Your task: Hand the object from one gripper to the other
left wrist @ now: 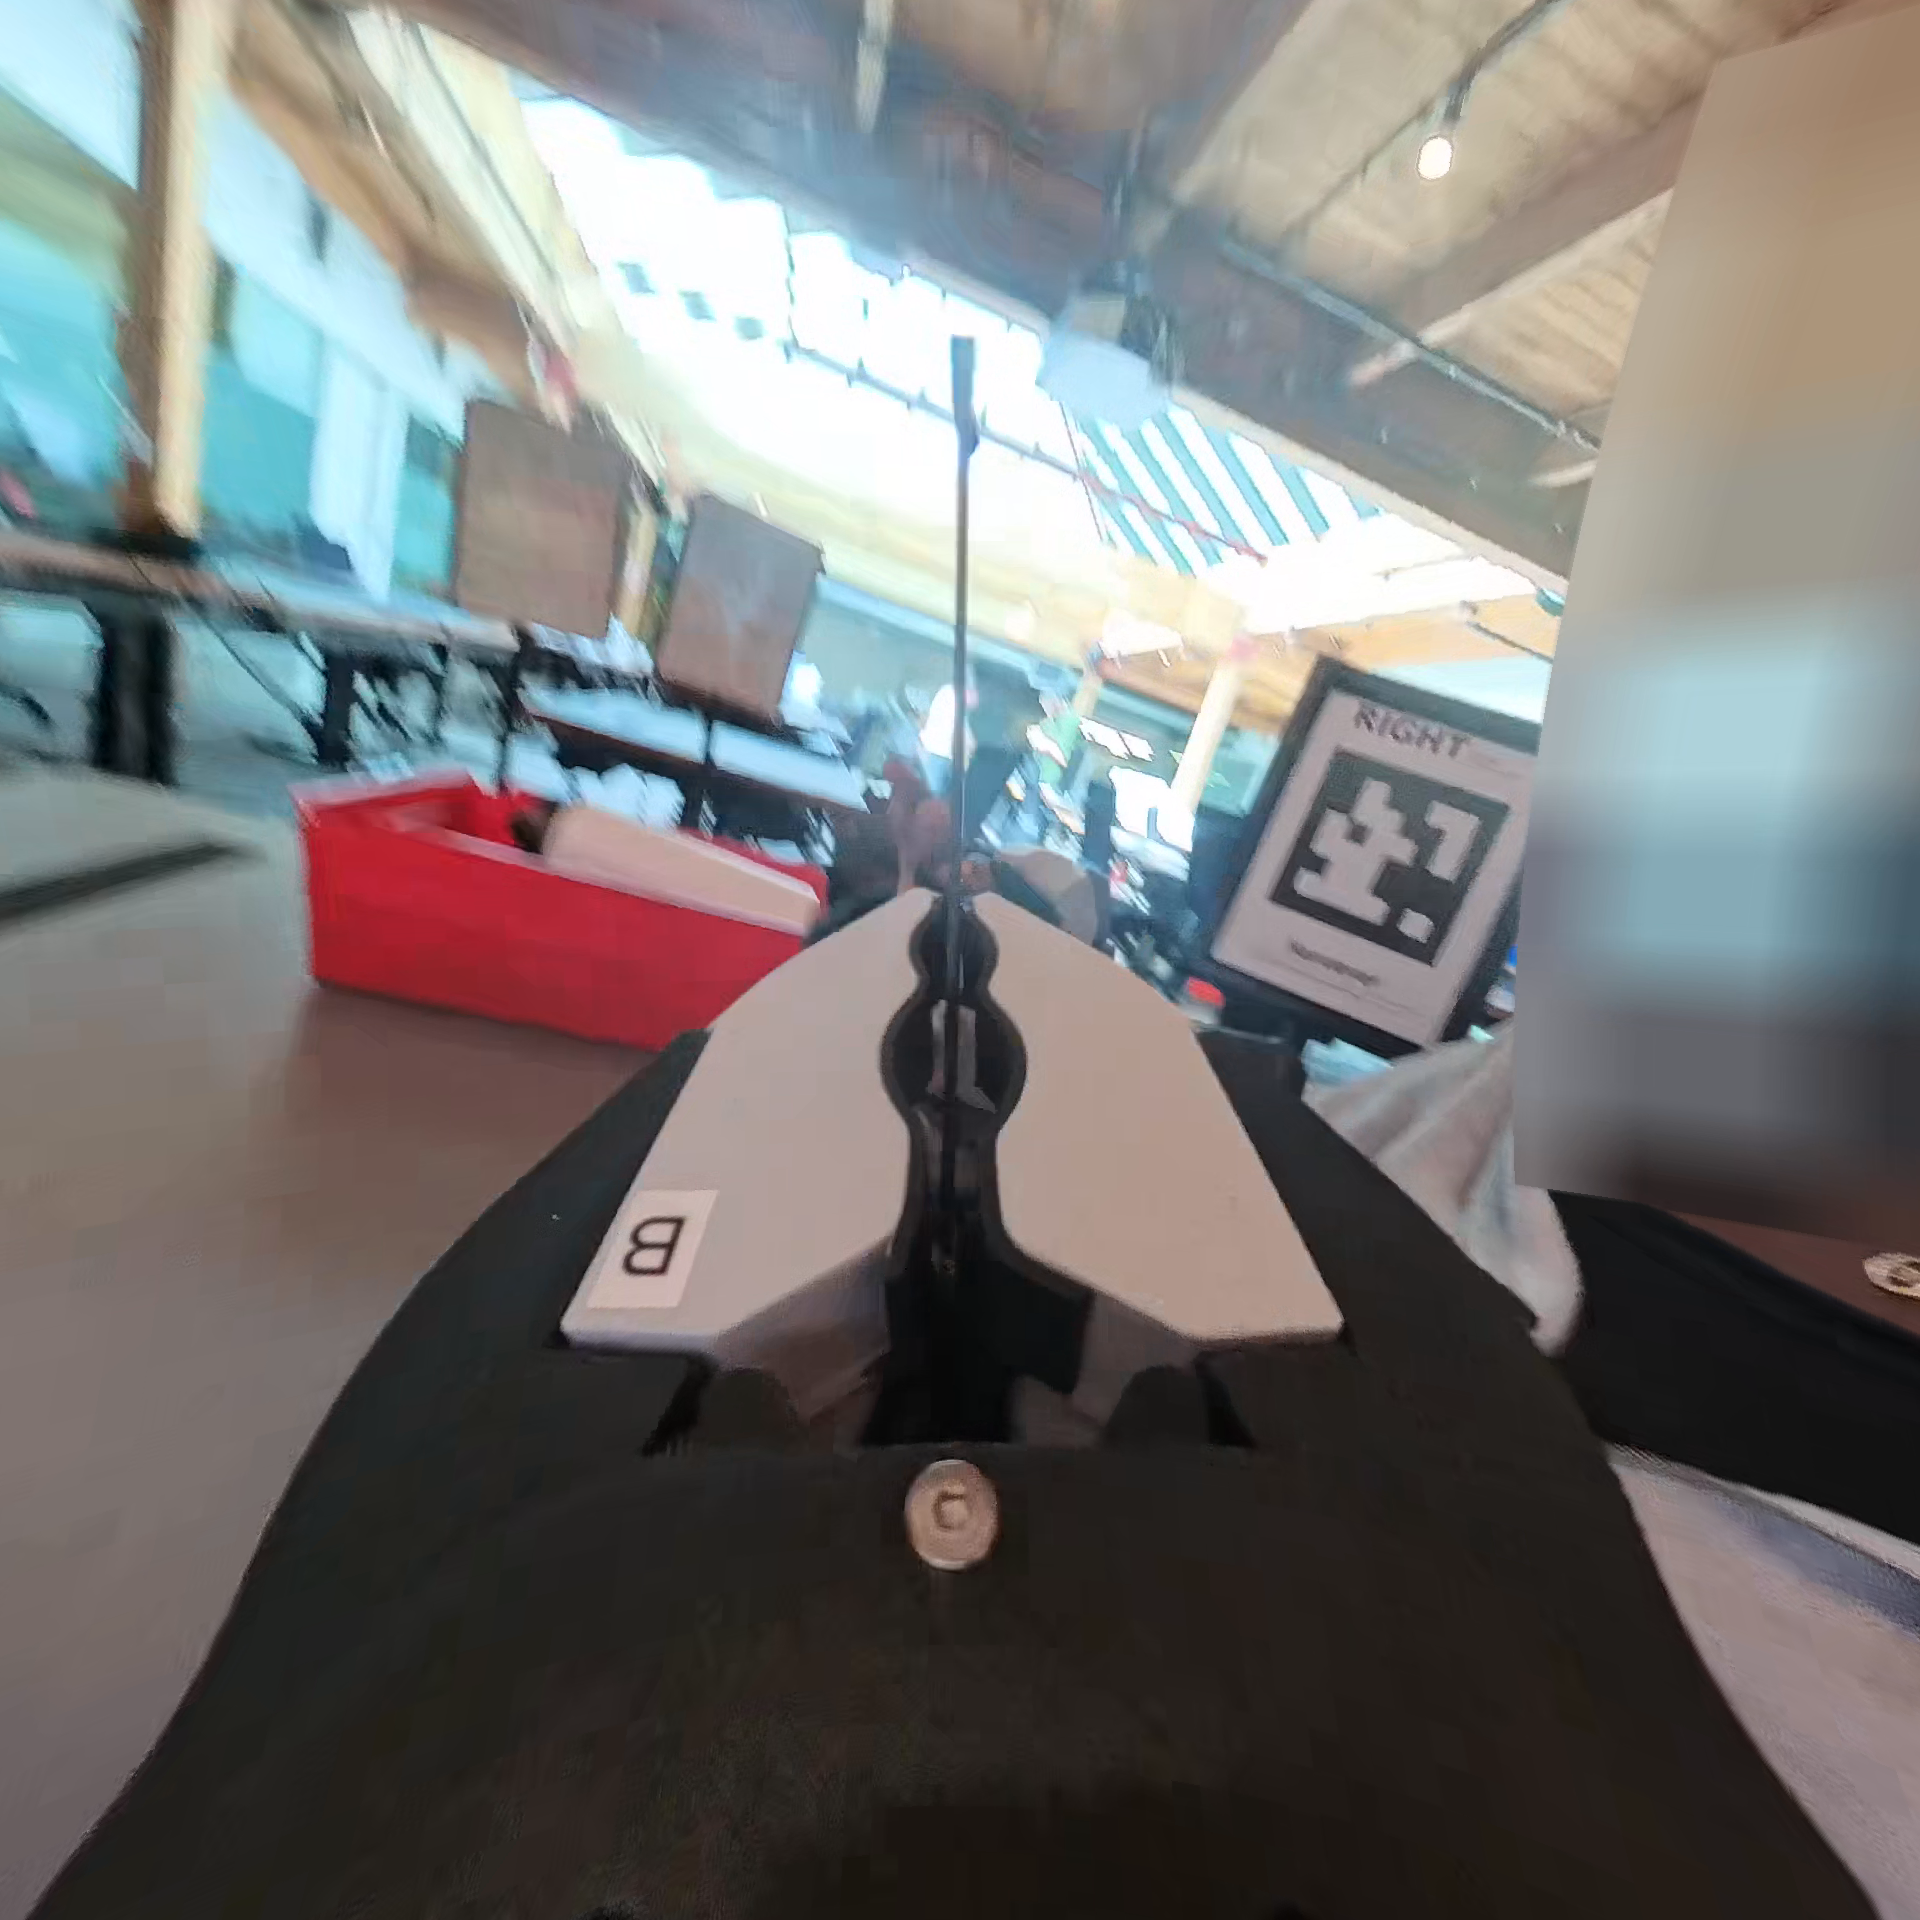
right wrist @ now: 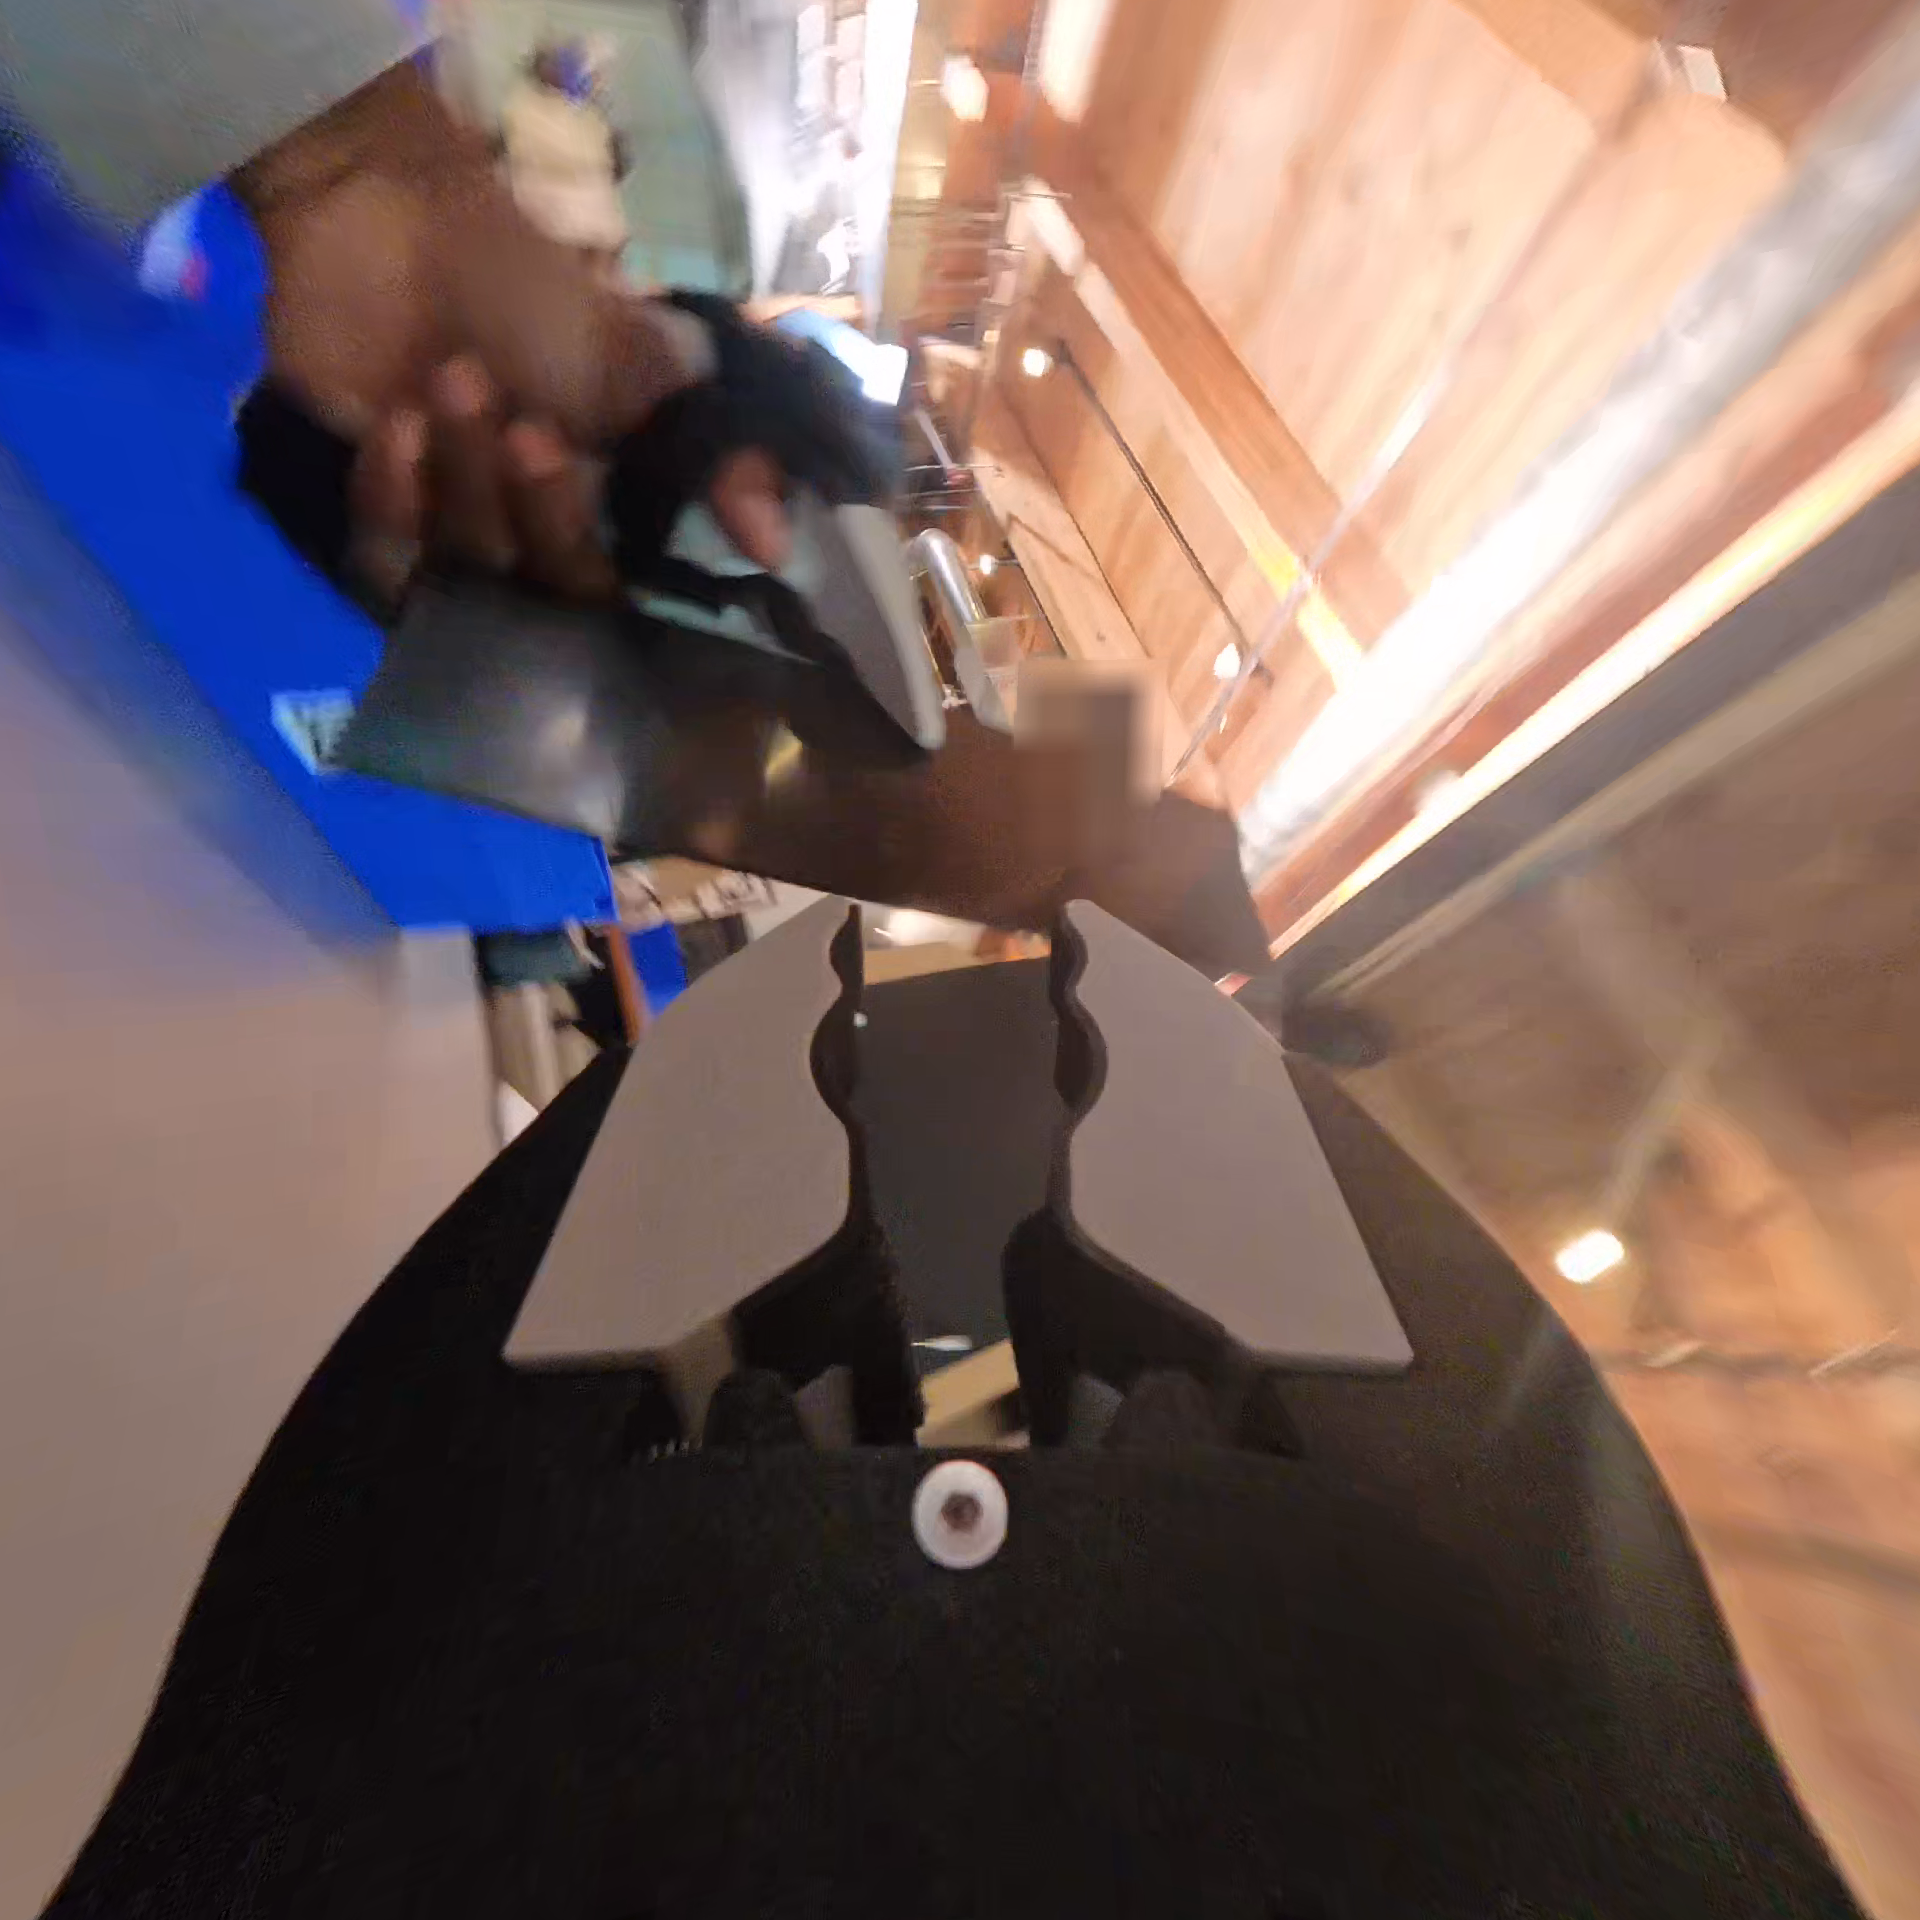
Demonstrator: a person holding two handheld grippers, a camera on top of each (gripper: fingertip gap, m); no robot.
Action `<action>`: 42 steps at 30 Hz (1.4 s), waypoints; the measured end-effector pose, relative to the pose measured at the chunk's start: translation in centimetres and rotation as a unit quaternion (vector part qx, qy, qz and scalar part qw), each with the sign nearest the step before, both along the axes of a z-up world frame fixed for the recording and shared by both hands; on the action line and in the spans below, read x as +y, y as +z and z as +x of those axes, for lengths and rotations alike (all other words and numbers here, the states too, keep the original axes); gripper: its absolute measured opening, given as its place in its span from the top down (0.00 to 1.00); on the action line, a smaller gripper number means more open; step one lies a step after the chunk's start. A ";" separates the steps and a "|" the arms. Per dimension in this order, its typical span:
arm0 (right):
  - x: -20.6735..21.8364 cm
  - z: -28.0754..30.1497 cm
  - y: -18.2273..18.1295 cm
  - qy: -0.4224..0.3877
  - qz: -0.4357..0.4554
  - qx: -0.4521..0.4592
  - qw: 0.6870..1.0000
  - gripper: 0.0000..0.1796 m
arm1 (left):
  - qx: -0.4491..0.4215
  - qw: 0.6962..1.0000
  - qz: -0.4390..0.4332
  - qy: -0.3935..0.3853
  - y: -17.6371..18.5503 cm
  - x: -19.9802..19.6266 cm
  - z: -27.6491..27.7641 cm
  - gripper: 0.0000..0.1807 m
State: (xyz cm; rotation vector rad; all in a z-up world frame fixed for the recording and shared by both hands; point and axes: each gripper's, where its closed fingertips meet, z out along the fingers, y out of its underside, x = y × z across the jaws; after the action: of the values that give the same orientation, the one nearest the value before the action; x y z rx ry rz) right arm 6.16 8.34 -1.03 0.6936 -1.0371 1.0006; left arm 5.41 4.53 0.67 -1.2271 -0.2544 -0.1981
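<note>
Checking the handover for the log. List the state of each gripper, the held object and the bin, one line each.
left gripper: shut on the thin black sheet, seen edge-on.
thin black sheet: upright, clamped between the fingers, standing up beyond the tips.
right gripper: open, sheet's edge in the gap, not clamped.
red bin: on the table, open-topped, a white item inside.

Timber-beamed ceiling [left wrist: 1299, 208] with a lit bulb [left wrist: 1435, 156]. Brown table [left wrist: 208, 1143]; bright windows [left wrist: 831, 312] behind, blurred.
</note>
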 end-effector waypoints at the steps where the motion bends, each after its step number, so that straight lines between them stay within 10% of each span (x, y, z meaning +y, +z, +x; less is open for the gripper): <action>1: 0.7 -0.3 0.8 0.036 -0.043 -0.065 0.996 0.79 | 0.021 0.999 0.023 0.027 0.8 -0.8 -0.3 1.00; 3: 1.5 -0.7 1.9 0.143 -0.114 -0.217 0.959 0.77 | 0.062 0.994 0.059 0.066 2.0 -2.0 -0.5 0.99; 6: 1.7 -0.9 2.5 0.325 -0.176 -0.436 0.820 0.67 | 0.100 0.987 0.095 0.086 2.9 -2.6 -0.2 0.99; 11: 0.4 -1.7 1.0 0.404 -0.174 -0.614 0.655 0.58 | 0.094 0.990 0.056 0.083 1.5 -0.9 -0.5 1.00; 32: -0.4 -1.1 -0.7 0.407 -0.122 -0.652 0.628 0.99 | 0.094 0.994 -0.005 0.052 -0.8 2.0 -0.1 0.98; 38: 2.9 -3.0 2.5 0.358 -0.195 -0.565 0.718 0.99 | 0.079 0.949 0.024 0.304 0.0 -1.7 -6.1 0.42; 42: 8.2 -5.8 6.7 0.294 -0.279 -0.510 0.759 0.99 | 0.115 0.922 0.000 0.370 -0.4 -2.6 -7.2 0.31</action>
State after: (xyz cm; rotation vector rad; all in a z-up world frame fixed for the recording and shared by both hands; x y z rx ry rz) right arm 0.40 16.51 5.71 -0.1375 -1.3408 2.2727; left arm -1.82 1.92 0.31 -1.0652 -0.4916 0.5995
